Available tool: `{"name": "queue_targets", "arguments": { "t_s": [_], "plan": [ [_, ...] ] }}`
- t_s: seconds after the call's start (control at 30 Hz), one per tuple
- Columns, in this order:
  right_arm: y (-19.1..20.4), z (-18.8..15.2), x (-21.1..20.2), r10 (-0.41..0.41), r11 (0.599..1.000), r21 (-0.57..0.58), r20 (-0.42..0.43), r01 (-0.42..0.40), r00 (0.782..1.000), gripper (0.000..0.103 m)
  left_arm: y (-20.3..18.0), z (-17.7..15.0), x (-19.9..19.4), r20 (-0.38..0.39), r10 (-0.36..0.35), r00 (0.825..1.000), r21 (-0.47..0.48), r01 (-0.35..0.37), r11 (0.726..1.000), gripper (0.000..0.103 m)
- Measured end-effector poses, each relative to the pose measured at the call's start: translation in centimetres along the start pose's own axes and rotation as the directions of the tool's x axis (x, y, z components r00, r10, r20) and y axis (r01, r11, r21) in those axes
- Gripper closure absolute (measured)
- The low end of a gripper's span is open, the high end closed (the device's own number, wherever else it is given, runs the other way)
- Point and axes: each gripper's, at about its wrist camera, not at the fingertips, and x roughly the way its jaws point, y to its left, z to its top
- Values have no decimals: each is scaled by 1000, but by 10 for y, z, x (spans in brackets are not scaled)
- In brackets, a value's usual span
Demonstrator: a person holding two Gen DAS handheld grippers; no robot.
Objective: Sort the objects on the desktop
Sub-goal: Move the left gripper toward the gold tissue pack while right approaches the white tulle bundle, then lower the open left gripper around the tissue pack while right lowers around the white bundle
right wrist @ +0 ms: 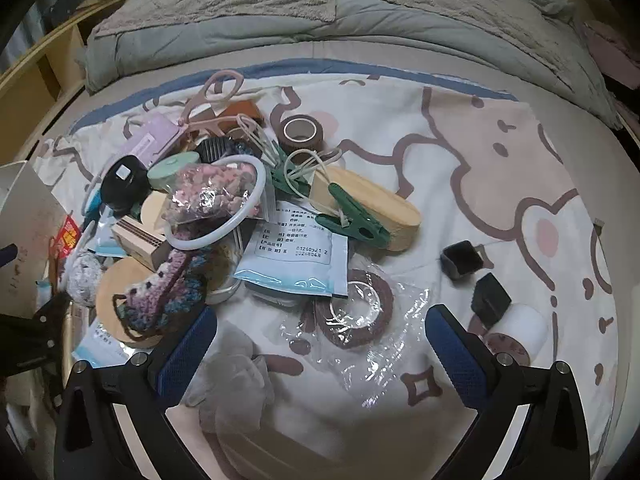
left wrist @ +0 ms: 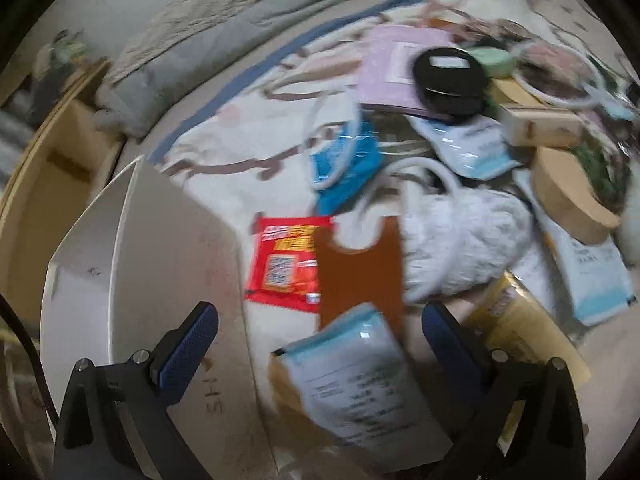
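Note:
A heap of small objects lies on a cartoon-print cloth [right wrist: 460, 152] spread over a bed. In the left wrist view my left gripper [left wrist: 320, 320] is open over a pale blue sachet [left wrist: 360, 380] and a brown card [left wrist: 360, 272], beside a red packet [left wrist: 286, 264]; that view is blurred. A white box [left wrist: 160, 264] stands at its left. In the right wrist view my right gripper [right wrist: 320, 324] is open above a brown tape roll in clear wrap [right wrist: 356, 308]. A printed sachet [right wrist: 296, 252], a green clip [right wrist: 352, 216] and a white ring [right wrist: 224, 204] lie beyond it.
Two small black cubes [right wrist: 476, 280] and a white roll [right wrist: 520, 328] lie right of the right gripper. Another brown tape roll [right wrist: 300, 132], a wooden oval block [right wrist: 380, 200], pink scissors [right wrist: 212, 100] and a crochet piece [right wrist: 168, 292] are in the heap. Grey bedding [right wrist: 280, 12] is behind.

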Motion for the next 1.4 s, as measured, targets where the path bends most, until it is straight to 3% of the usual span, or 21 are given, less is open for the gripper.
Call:
{"name": "queue_targets", "arguments": {
  "t_s": [0.13,0.2,0.43,0.63,0.77,0.9,1.07,1.27,1.4],
  "plan": [
    [3,0,10,-19,1000,-24,-16,19,1000,0,-19,-3,-6,52,17,999,126,-23,992,1],
    [4,0,13,-17,1000,-22,-26,16,1000,0,-22,-5,-11,55,-25,998,154,16,988,1],
    [4,2,19,-38,999,-39,-26,37,999,0,-38,-18,-28,69,-137,988,219,119,968,1],
    [11,-1,24,-12,998,-67,-49,9,999,0,-55,-30,-45,61,-252,966,267,227,937,1],
    [22,-9,23,-25,988,-151,-61,16,998,0,-68,-40,-55,54,-295,954,309,265,913,1],
    [22,-16,19,5,987,-157,-91,-19,996,0,-73,-49,-64,47,-336,941,331,303,894,1],
    [19,-27,16,34,990,-131,-124,-50,992,0,-71,-58,-77,72,-352,933,336,309,890,1],
    [19,-40,8,38,984,-168,-133,-61,990,0,-58,-65,-91,105,-403,909,312,355,881,1],
    [13,-49,5,57,984,-160,-148,-80,987,0,-54,-67,-103,127,-470,874,289,420,860,1]
  ]
}}
